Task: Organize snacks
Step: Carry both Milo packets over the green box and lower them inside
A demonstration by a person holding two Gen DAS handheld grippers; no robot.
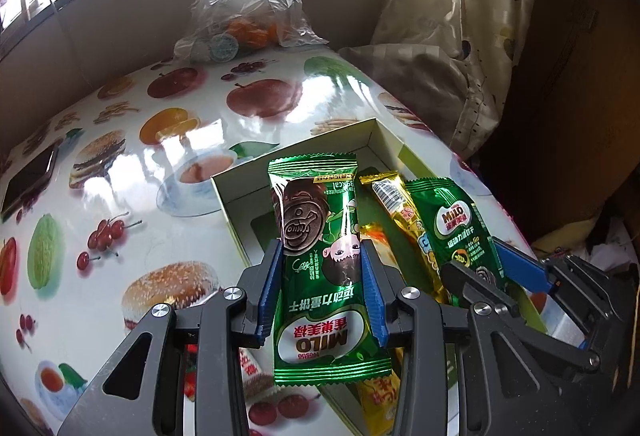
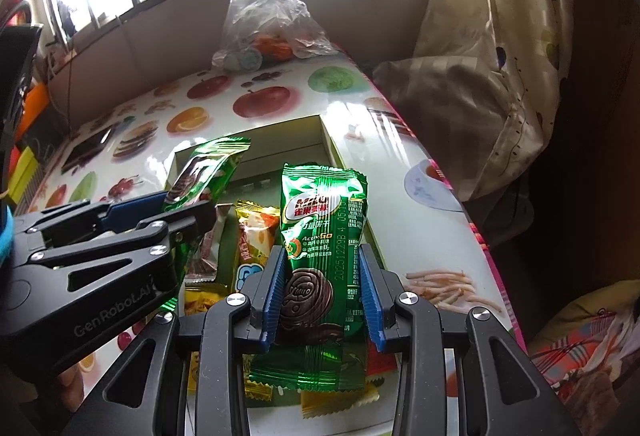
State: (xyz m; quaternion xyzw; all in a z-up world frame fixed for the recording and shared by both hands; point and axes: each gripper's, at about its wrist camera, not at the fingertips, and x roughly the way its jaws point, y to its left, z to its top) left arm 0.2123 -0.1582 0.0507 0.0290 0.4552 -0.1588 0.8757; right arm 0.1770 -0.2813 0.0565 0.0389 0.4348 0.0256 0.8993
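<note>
My left gripper [image 1: 322,268] is shut on a green Milo biscuit packet [image 1: 318,260], held above the near part of an open white cardboard box [image 1: 320,143]. My right gripper [image 2: 323,268] is shut on a second green Milo packet [image 2: 320,276], also over the box [image 2: 288,143]. Each gripper shows in the other's view: the right one [image 1: 486,260] at lower right, the left one [image 2: 188,209] at left. Yellow snack packets [image 1: 394,203] lie in the box below, also seen in the right wrist view [image 2: 254,232].
The box sits on a table with a glossy fruit-and-burger print cloth [image 1: 132,203]. A clear plastic bag with oranges [image 1: 244,7] stands at the far edge. A dark phone [image 1: 28,177] lies at the left. A cream curtain [image 1: 452,35] hangs past the right edge.
</note>
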